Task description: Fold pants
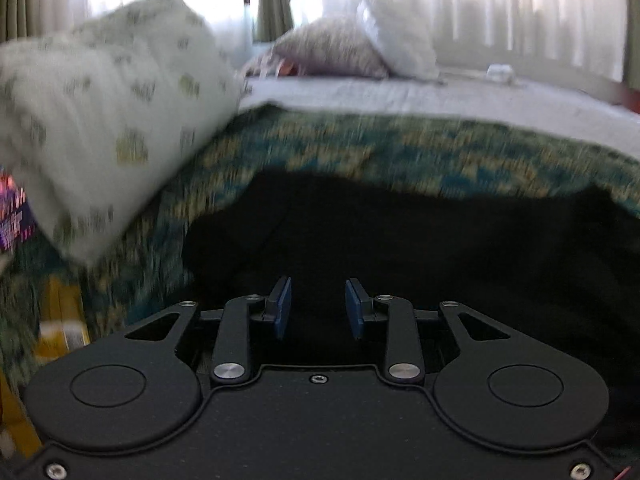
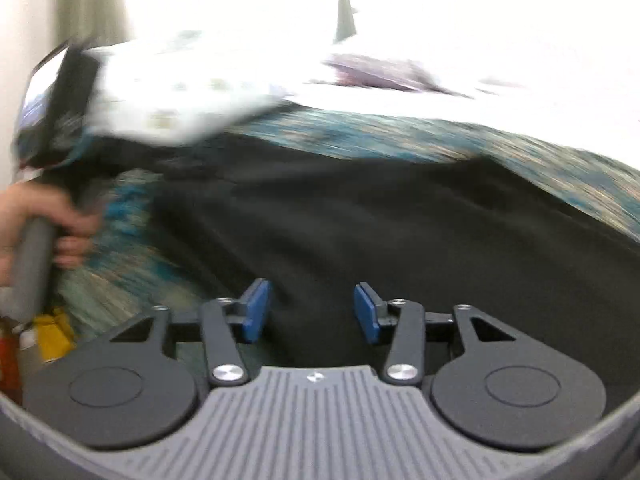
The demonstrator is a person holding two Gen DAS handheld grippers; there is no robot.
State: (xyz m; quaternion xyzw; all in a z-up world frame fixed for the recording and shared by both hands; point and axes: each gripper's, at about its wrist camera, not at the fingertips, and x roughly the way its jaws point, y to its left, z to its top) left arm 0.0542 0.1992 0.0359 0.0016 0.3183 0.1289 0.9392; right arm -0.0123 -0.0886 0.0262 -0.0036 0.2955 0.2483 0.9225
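The black pants (image 1: pixel 400 236) lie spread on a teal and yellow patterned bedspread (image 1: pixel 360 148). My left gripper (image 1: pixel 318 306) is open, its blue pads apart, just above the near part of the pants with nothing between them. In the right wrist view the pants (image 2: pixel 380 232) fill the middle. My right gripper (image 2: pixel 312 310) is open and empty over their near edge. The left gripper (image 2: pixel 68 92) and the hand holding it show at the far left of that view. Both views are motion-blurred.
A white pillow with green print (image 1: pixel 112 120) lies at the left of the bed; it also shows in the right wrist view (image 2: pixel 180 96). A patterned pillow (image 1: pixel 332 48) and a white pillow (image 1: pixel 400 36) sit at the back by the curtains. Yellow boxes (image 1: pixel 60 320) stand beside the bed at left.
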